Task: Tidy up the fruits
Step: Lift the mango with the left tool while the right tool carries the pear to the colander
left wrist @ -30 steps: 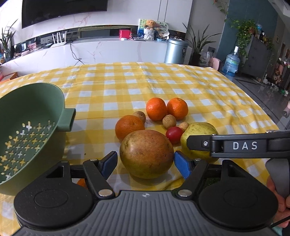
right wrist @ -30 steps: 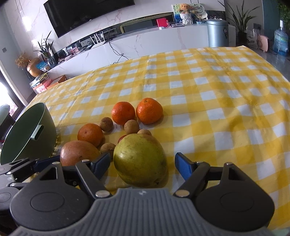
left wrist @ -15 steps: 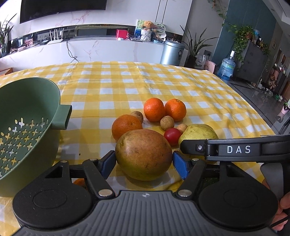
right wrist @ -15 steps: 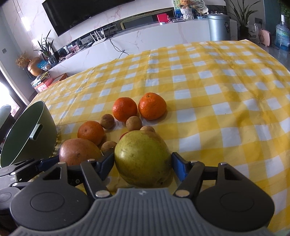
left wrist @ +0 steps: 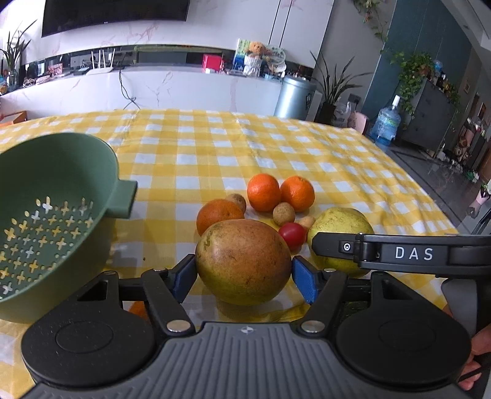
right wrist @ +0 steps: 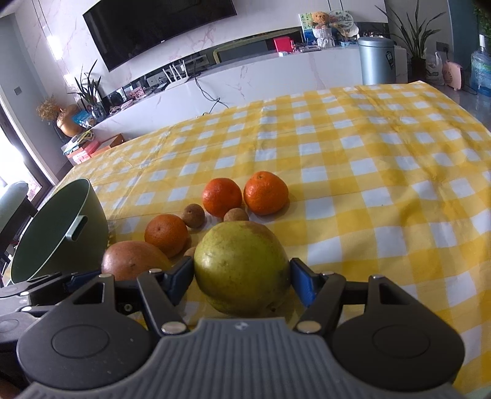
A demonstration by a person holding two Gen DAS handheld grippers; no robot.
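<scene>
The fruits sit in a little bunch on the desk (left wrist: 190,147), which has a yellow and white checked cloth over it. A second ago the blue pads of both tools stood away from the big fruits. Both sets of jaws have just been closing, and now the pads are right up against the fruit between them.

The left hand-held gripper (left wrist: 244,277) has the big brownish fruit (left wrist: 243,261) between its blue pads, and both pads look like they touch its sides. The right hand-held gripper (right wrist: 242,277) has the big yellow-green fruit (right wrist: 241,267) between its pads in the same way. Both are quite wide apart because the fruits are fat. Both fruits look like they rest on the cloth.

Behind them are three oranges: one orange (left wrist: 219,214) close to the brownish fruit and two more oranges (left wrist: 280,192) side by side, farther toward the far edge. Small brown round fruits (left wrist: 284,214) lie among them, and a small red fruit (left wrist: 292,235) sits between the two big ones. A green strainer bowl (left wrist: 46,224) with cross-shaped holes stands near the left edge of the desk, well apart from the bunch.

A bit of a person's hand (left wrist: 478,346) shows at the right of the left view.

In the room behind are a white counter (left wrist: 184,89), a dark TV (right wrist: 159,27), a silver bin (left wrist: 294,97), leafy plants (left wrist: 334,86) and a blue water bottle (left wrist: 385,124).
</scene>
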